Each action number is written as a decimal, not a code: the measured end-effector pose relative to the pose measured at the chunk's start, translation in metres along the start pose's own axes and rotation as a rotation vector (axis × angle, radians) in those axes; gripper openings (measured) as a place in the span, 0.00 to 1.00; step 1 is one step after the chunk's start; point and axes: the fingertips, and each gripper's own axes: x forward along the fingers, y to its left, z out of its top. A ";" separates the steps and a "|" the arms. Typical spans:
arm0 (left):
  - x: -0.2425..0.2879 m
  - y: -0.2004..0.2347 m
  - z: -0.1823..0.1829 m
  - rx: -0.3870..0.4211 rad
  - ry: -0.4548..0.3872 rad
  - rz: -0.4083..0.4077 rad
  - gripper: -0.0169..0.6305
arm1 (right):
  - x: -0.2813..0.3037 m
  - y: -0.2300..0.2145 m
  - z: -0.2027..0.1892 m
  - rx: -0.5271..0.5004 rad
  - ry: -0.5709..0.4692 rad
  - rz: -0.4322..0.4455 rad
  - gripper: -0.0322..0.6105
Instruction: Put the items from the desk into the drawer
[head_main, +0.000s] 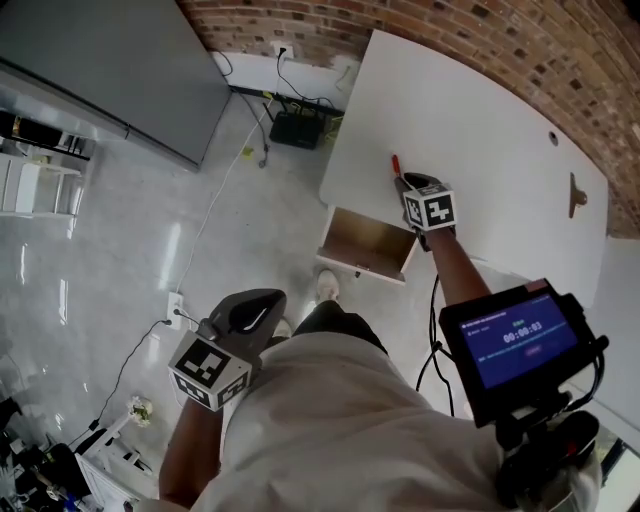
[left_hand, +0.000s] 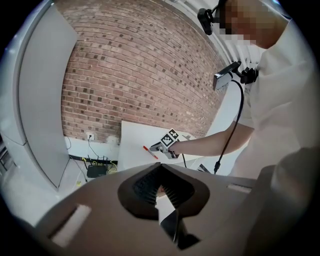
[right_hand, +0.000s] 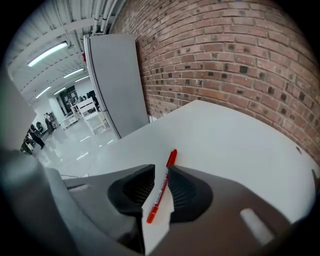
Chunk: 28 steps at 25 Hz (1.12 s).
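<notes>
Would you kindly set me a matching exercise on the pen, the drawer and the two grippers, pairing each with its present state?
1. red pen
2. drawer
3. left gripper
4. right gripper

A. jaws together, nothing held
B. lying on the white desk
C. jaws apart, astride the pen
D. pulled open below the desk's edge

Pairs: 1-B, 2-D, 3-A, 4-C.
</notes>
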 end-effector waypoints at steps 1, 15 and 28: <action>-0.002 0.000 -0.001 0.002 0.002 0.003 0.04 | 0.003 -0.001 0.001 0.007 0.006 -0.004 0.16; -0.015 -0.006 0.001 0.011 0.022 0.040 0.04 | 0.013 -0.014 -0.008 0.084 0.058 -0.031 0.13; -0.026 -0.012 -0.001 0.050 0.024 -0.051 0.04 | -0.024 0.016 -0.015 0.239 -0.039 -0.035 0.12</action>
